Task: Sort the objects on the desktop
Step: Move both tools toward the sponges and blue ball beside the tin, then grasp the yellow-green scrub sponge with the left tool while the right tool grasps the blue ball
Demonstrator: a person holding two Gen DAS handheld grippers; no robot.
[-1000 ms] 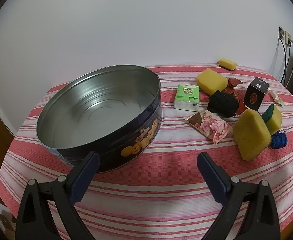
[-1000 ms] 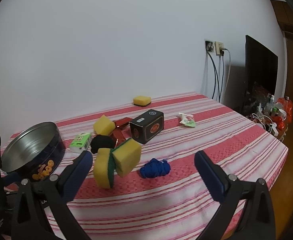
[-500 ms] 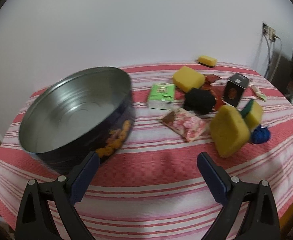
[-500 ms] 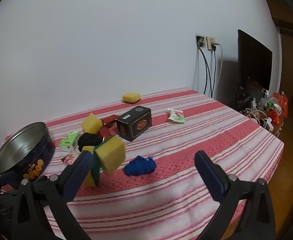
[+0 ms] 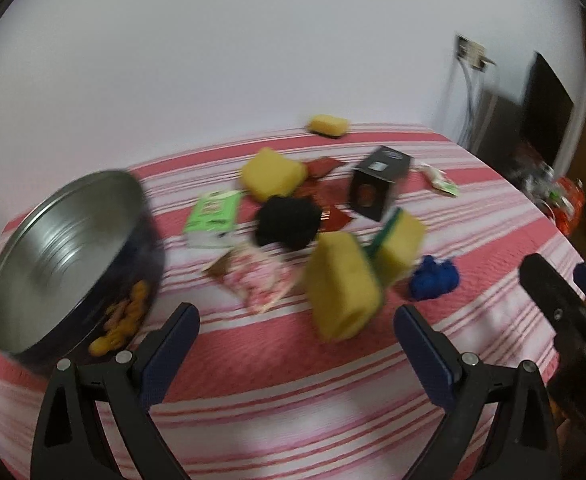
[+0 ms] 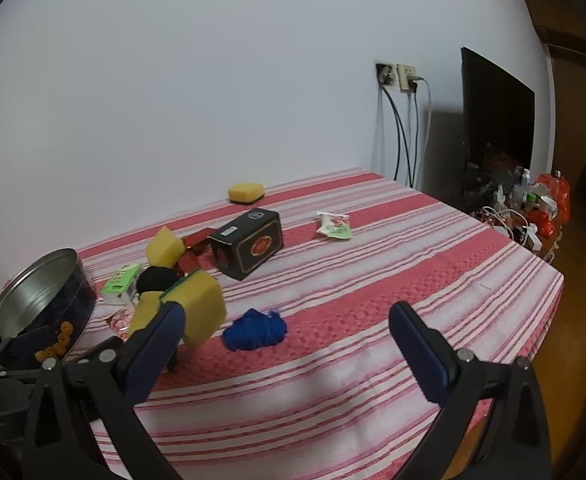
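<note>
A: What do the two grippers do?

B: The left gripper (image 5: 296, 334) hangs above the near part of the desk (image 5: 277, 364). Its fingers (image 5: 169, 354) stand wide apart and hold nothing. The right gripper (image 6: 283, 344) is the same: fingers (image 6: 417, 350) spread wide, nothing between them. In the left view the right gripper shows at the right edge (image 5: 561, 312).

A: Where is the round tin (image 5: 69, 264)?

B: At the left side of the desk, on the red and white striped cloth. It is open, and the inside looks bare metal. The left view is blurred, so fine details I cannot tell.

A: And the things to sort?

B: They lie in a loose group to the right of the tin. Nearest to the left gripper stands a yellow sponge (image 5: 341, 284) on its edge, and a second sponge with a green side (image 5: 399, 240) leans just beside it. The blue yarn bundle (image 6: 255, 329) lies next to these, in front of the right gripper. Behind are a pink flowered packet (image 5: 253, 280), a black bundle (image 5: 289, 220), a green and white pack (image 5: 213, 214), another yellow sponge (image 5: 273, 174), and some red wrappers (image 5: 325, 194).

A: Anything further back?

B: A black box (image 6: 249, 242) lies on its side, a small white and green sachet (image 6: 333, 225) is apart to its right, and one yellow sponge (image 6: 246, 192) sits alone near the wall.
</note>
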